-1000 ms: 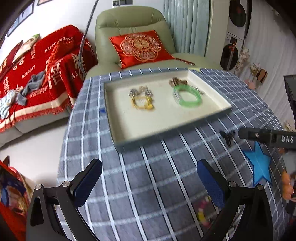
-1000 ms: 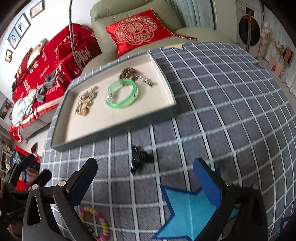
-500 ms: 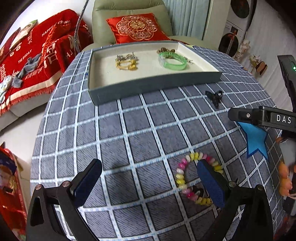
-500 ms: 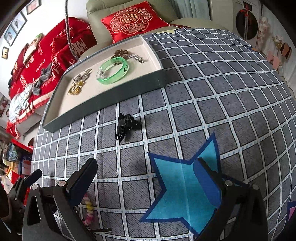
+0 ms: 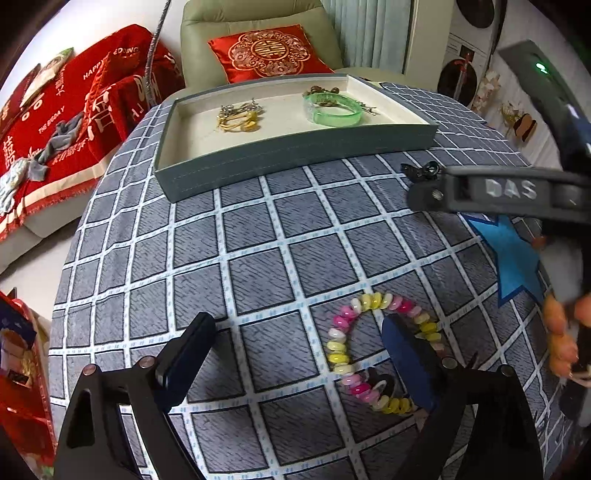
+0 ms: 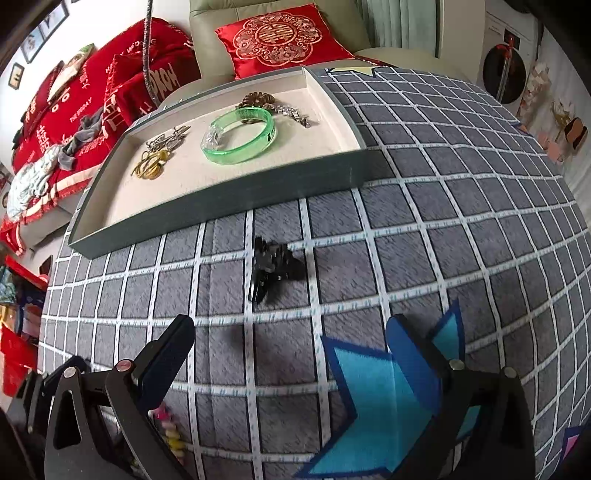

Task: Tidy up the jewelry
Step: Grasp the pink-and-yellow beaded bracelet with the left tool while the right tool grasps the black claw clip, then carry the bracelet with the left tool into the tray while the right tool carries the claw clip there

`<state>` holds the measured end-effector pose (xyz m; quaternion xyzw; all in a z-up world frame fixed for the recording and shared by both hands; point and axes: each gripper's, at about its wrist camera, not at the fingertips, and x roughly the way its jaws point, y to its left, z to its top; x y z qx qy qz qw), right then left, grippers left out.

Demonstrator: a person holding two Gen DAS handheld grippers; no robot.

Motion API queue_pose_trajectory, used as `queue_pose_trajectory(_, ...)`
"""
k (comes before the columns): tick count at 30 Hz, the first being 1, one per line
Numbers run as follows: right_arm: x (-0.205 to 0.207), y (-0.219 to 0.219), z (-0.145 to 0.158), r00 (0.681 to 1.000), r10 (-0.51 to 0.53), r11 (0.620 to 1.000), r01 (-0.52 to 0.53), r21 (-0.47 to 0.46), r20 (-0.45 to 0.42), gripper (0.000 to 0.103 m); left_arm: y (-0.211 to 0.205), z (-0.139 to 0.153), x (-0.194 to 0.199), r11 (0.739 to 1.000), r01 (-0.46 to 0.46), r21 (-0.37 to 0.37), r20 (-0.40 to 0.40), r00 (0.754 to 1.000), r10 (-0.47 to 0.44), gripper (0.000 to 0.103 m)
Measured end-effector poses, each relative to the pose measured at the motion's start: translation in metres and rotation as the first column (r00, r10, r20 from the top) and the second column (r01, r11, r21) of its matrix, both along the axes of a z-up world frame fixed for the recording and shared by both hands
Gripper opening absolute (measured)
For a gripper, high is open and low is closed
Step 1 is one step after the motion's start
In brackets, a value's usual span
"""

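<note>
Left gripper [image 5: 295, 354] hangs low over the checked tablecloth [image 5: 258, 266] at the bottom of its wrist view, jaws spread wide and holding nothing. Its right finger [image 5: 406, 365] sits inside the loop of the pastel bead bracelet [image 5: 369, 350], which lies flat on the cloth at lower right of that frame; whether the finger touches the beads cannot be told.

Right gripper [image 6: 291, 362] is likewise spread wide and empty, low over the cloth at the bottom of its own view. Its right finger [image 6: 413, 365] overlaps a blue star patch [image 6: 369, 398]. Just ahead, near frame centre, lies a black hair claw clip [image 6: 273, 266], apart from both fingers.

Beyond the clip, in the upper middle of the right wrist view, stands the grey jewelry tray [image 6: 221, 206] with a cream lining. It holds a green bangle [image 6: 240, 134] near its middle, a brown beaded piece [image 6: 258, 99] and a silver chain [image 6: 295, 112] behind the bangle, and a gold and silver cluster [image 6: 159, 155] toward its left end.

A red embroidered cushion [image 6: 280, 40] rests on the green armchair [image 6: 207, 33] behind the table.
</note>
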<state>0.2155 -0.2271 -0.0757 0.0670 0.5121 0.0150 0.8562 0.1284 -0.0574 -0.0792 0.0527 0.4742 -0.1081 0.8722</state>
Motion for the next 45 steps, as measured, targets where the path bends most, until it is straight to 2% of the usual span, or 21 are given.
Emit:
queue_pose_trajectory(6,0.015,0.012,-0.001,1.0,0.02,0.996,-0.018,-0.083,0.021,0.092,-0.006,0.004,-0.003,1.0,0.03,0.002,0.012,0.999,-0.03,0.088)
queue_pose_trajectory(8,0.018,0.018,0.0,0.999,0.033,0.992,-0.029,-0.122,0.029,0.081,-0.01,0.006,-0.004,0.999,0.053,0.001,0.015,0.998,-0.053,0.077)
queue_pose_trajectory(9,0.019,0.02,0.0,0.999,0.038,0.989,-0.033,-0.142,0.032,0.077,-0.012,0.007,-0.006,0.997,0.071,0.007,0.019,0.997,-0.071,0.074)
queue_pose_trajectory(12,0.018,0.022,0.001,0.998,0.055,0.987,-0.048,-0.153,0.04,0.068,-0.017,0.007,-0.007,0.996,0.084,0.019,0.025,0.996,-0.085,0.074)
queue_pose_trajectory(15,0.016,0.021,0.004,0.997,0.055,0.988,-0.046,-0.15,0.055,0.042,-0.018,0.007,-0.006,0.996,0.09,0.01,0.017,0.996,-0.091,0.074)
queue_pose_trajectory(16,0.015,0.02,0.004,0.997,0.052,0.988,-0.043,-0.146,0.057,0.029,-0.018,0.007,-0.007,0.996,0.091,0.012,0.017,0.996,-0.091,0.074)
queue_pose_trajectory(27,-0.01,-0.003,0.011,0.998,0.013,1.0,-0.013,-0.006,0.061,0.025,-0.02,0.007,-0.006,0.994,0.11,0.005,-0.001,0.994,-0.11,0.074)
queue_pose_trajectory(28,-0.013,-0.004,0.012,0.998,0.013,1.0,-0.013,0.0,0.062,0.025,-0.021,0.008,-0.007,0.993,0.118,0.0,0.001,0.993,-0.118,0.068)
queue_pose_trajectory(29,-0.016,-0.005,0.013,0.998,0.013,1.0,-0.013,0.002,0.064,0.025,-0.022,0.008,-0.008,0.992,0.127,-0.002,0.006,0.992,-0.127,0.056)
queue_pose_trajectory(30,-0.018,-0.005,0.013,0.998,0.013,1.0,-0.013,0.005,0.066,0.025,-0.024,0.009,-0.008,0.991,0.136,0.0,0.012,0.991,-0.136,0.048)
queue_pose_trajectory(31,-0.02,-0.005,0.014,0.998,0.013,1.0,-0.014,0.008,0.068,0.025,-0.025,0.009,-0.009,0.989,0.145,0.0,0.013,0.989,-0.145,0.035)
queue_pose_trajectory(32,-0.022,-0.006,0.015,0.997,0.014,1.0,-0.015,0.012,0.069,0.025,-0.027,0.009,-0.01,0.988,0.155,-0.003,0.013,0.988,-0.155,0.027)
queue_pose_trajectory(33,-0.024,-0.005,0.016,0.997,0.015,1.0,-0.016,0.015,0.07,0.025,-0.027,0.009,-0.01,0.987,0.161,-0.003,0.014,0.987,-0.161,0.025)
queue_pose_trajectory(40,-0.038,-0.006,0.02,0.997,0.017,0.999,-0.019,0.03,0.08,0.025,-0.019,0.01,-0.012,0.986,0.155,-0.065,0.004,0.988,-0.155,0.024)
queue_pose_trajectory(45,-0.047,-0.006,0.022,0.996,0.024,0.999,-0.027,0.04,0.084,0.025,-0.012,0.013,-0.014,0.986,0.143,-0.083,0.007,0.99,-0.143,0.024)
